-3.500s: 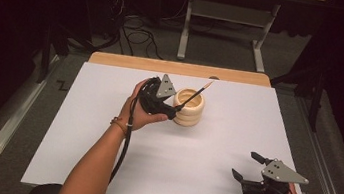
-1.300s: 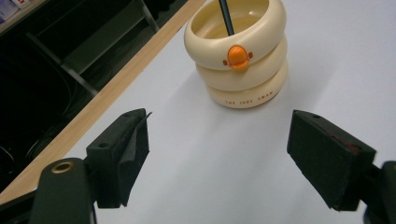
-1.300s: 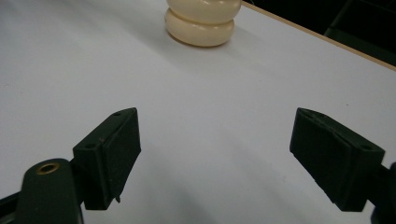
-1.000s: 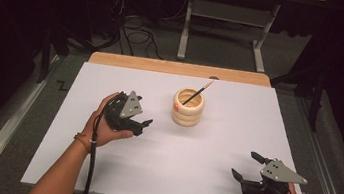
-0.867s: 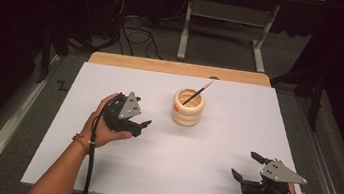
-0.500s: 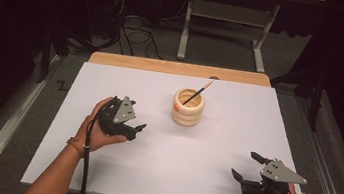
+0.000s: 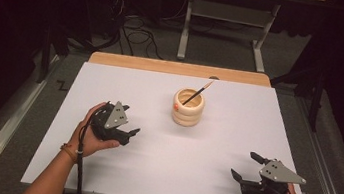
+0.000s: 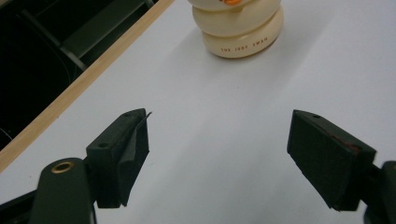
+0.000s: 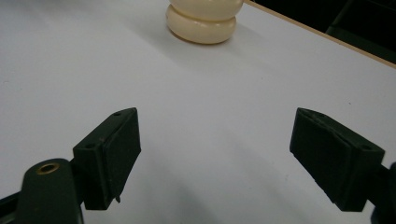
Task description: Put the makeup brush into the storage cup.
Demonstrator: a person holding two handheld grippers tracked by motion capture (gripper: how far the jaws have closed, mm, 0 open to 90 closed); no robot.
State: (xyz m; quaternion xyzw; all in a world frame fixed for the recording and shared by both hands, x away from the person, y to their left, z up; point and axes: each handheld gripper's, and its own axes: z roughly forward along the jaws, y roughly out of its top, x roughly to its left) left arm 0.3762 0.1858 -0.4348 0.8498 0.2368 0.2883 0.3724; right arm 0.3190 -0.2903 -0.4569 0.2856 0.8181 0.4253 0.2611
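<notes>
**Both tongs gaping, brush standing in the pot**

The left gripper (image 7: 126,121) is hovering low over the white table (image 7: 111,84), on its left side, with its jaws spread wide and nothing between them. In the left gripper view the two black pads (image 8: 125,149) are standing far apart, framing bare table, with the cream pot (image 8: 238,28) lying ahead and well apart from them.

The right gripper (image 7: 246,166) is sitting near the table's front right corner, its jaws likewise spread wide and gripping nothing. In the right gripper view the pot (image 9: 203,21) is showing far ahead, beyond open table.

The pot (image 7: 188,108) is standing upright near the middle of the table, toward the far edge. The brush (image 7: 197,93) is leaning inside it, its tip pointing up and to the right over the rim.
</notes>
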